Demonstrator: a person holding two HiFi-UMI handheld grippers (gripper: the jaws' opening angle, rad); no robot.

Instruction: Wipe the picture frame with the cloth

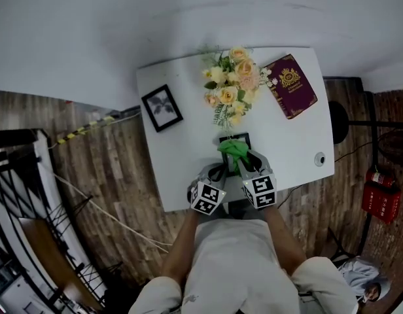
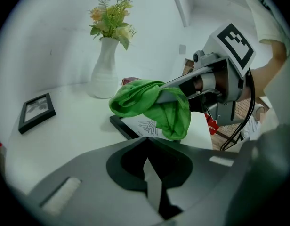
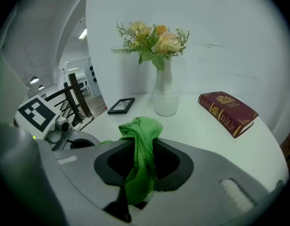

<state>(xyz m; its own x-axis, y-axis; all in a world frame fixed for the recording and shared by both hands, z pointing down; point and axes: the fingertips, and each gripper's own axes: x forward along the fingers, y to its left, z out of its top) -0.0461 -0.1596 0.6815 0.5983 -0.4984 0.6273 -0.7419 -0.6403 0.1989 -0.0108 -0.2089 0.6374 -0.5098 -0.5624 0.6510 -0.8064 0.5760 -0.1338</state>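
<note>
Cloth point(image 3: 140, 140) clamped in right fingers point(image 3: 206, 182), hanging over frame point(image 2: 122, 127) flat on bench point(image 1: 299, 142); left fingers point(image 2: 88, 182) pinched shut, empty, beside frame's near edge.

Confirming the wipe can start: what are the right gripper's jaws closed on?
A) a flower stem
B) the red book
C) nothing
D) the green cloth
D: the right gripper has its jaws shut on the green cloth, which bunches over the picture frame.

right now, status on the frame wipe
Right tool shut on green cloth, draped over picture frame. Left tool shut at its near edge. Vase stands apart, behind.
</note>
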